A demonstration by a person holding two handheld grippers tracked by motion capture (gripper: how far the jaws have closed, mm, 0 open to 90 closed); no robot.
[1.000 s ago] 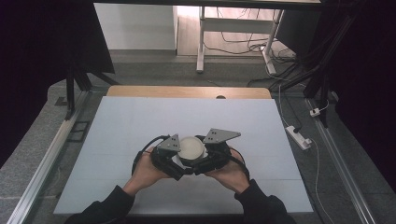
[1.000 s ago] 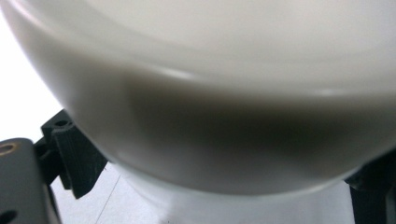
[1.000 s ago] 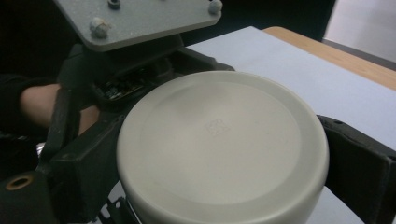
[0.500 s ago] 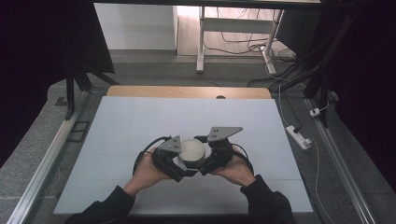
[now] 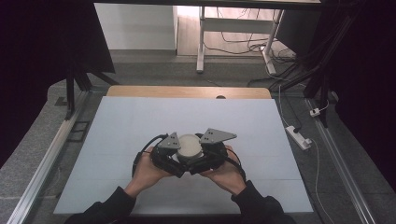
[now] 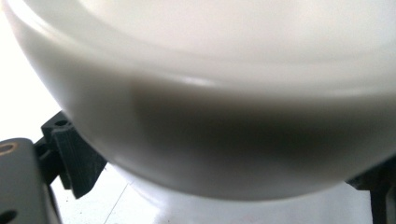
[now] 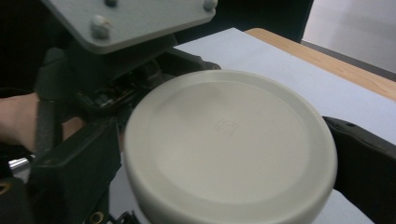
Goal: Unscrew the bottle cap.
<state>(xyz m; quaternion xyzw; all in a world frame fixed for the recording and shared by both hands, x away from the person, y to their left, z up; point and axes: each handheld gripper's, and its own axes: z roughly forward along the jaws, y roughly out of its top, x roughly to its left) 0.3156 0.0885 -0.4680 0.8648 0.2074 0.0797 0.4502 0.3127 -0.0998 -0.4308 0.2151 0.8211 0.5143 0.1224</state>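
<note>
A white round container (image 5: pixel 189 145) with a flat lid (image 7: pixel 229 140) is held above the white table between both grippers. My left gripper (image 5: pixel 180 157) closes on it from the left; in the left gripper view its rounded side (image 6: pixel 224 140) looms very close between the two jaws. My right gripper (image 5: pixel 201 157) comes in from the right, and in the right gripper view its black jaws press on either side of the lid. The left gripper's grey plate (image 7: pixel 130 18) sits just behind the lid. A bare hand holds each gripper.
The white table top (image 5: pixel 140 121) has a wooden strip (image 5: pixel 187 91) along its far edge. A power strip (image 5: pixel 299 136) lies on the floor to the right, and a metal rail (image 5: pixel 46 154) runs along the left.
Almost nothing: both grippers stay clamped on the container, which has shifted very slightly to the left.
</note>
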